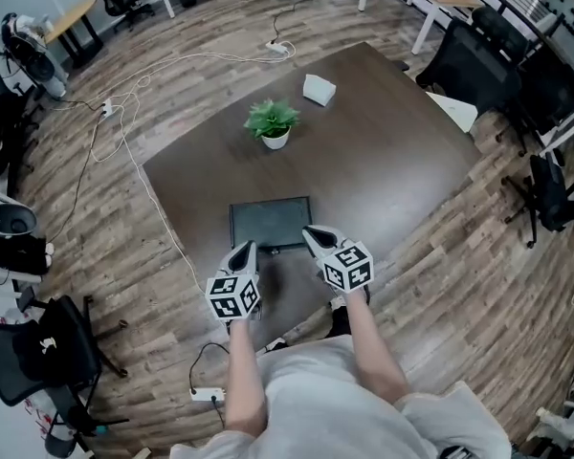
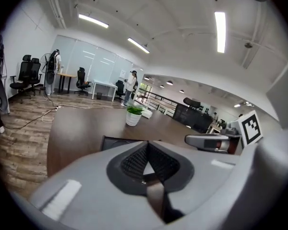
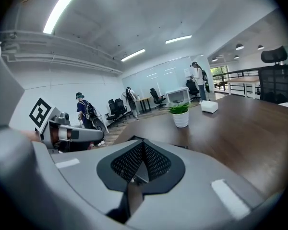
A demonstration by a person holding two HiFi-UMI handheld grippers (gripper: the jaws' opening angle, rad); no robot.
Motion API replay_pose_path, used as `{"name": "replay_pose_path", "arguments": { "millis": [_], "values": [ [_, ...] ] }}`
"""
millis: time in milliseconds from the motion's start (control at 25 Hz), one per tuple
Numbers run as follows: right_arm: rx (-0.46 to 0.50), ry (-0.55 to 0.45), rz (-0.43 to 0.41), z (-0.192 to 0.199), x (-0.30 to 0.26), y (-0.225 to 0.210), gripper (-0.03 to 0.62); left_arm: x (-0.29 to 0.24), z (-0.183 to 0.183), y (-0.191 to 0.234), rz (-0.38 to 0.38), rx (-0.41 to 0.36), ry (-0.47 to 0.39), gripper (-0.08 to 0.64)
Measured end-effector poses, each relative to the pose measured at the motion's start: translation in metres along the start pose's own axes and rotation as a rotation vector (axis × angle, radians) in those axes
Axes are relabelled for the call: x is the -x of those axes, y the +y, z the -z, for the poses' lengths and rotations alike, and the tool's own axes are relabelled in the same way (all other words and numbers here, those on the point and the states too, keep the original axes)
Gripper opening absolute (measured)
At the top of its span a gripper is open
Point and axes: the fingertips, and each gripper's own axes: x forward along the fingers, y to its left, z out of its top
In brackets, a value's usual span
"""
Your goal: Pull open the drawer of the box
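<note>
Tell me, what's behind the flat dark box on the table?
Behind the dark box stands a green plant in a white pot; farther back lies a small white box. The right claw covers the dark box's near corner.

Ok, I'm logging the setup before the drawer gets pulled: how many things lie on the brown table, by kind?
Green potted plant in a white pot: 1
Small white rectangular box: 1
Flat dark grey drawer box: 1
White flat sheet at the table's right edge: 1
Total: 4
</note>
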Motion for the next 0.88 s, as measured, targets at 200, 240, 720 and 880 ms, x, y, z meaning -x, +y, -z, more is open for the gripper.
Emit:
{"name": "replay_pose_path", "arguments": {
  "millis": [200, 240, 720, 880],
  "values": [
    [0.045, 0.049, -0.078, -0.003, -0.025, -0.006, 0.002, -0.012, 0.008, 0.000, -0.063, -0.008, 0.034, 0.054],
    [0.053, 0.065, -0.094, 0.000, -0.029, -0.007, 0.002, -0.015, 0.010, 0.000, -0.074, -0.007, 0.038, 0.054],
    [0.253, 0.235, -0.237, 0.020, -0.061, -0.039, 0.002, -0.050, 0.032, -0.009, -0.192, 0.012, 0.057, 0.054],
    [0.315, 0.318, -0.313, 0.035, -0.072, -0.041, 0.002, -0.052, 0.045, -0.002, -0.265, 0.031, 0.073, 0.054]
  ]
}}
